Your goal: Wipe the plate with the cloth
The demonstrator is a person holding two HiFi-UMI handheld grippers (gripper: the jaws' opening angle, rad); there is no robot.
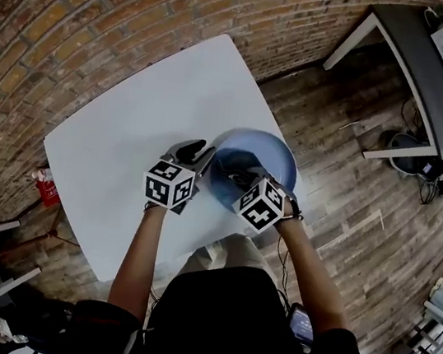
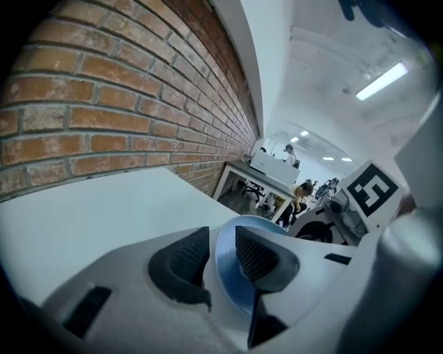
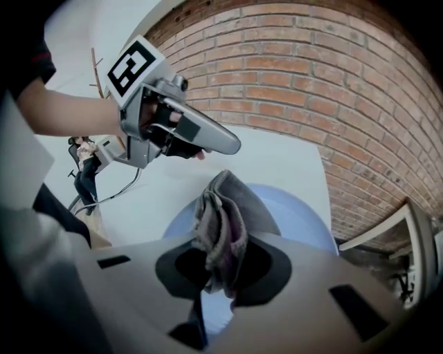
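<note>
- My right gripper (image 3: 220, 271) is clenched on the grey cloth (image 3: 221, 214), which is bunched between its jaws.
- Just beyond, the blue plate (image 3: 301, 218) lies on the white worktop (image 1: 128, 132) (the cloth hangs over it).
- My left gripper (image 2: 223, 257) stands released, and the plate's rim shows in its gap.
- With the cloth in hand, I'd judge the wiping unfinished, though no stains show.
- There is no readable writing, only square markers.

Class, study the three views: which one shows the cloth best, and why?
The right gripper view: the cloth sits bunched, folds clear, clamped in the right hand-held gripper over the blue plate. The head view shows only a dark scrap beside the marker cube. The left gripper view shows none of it.
</note>
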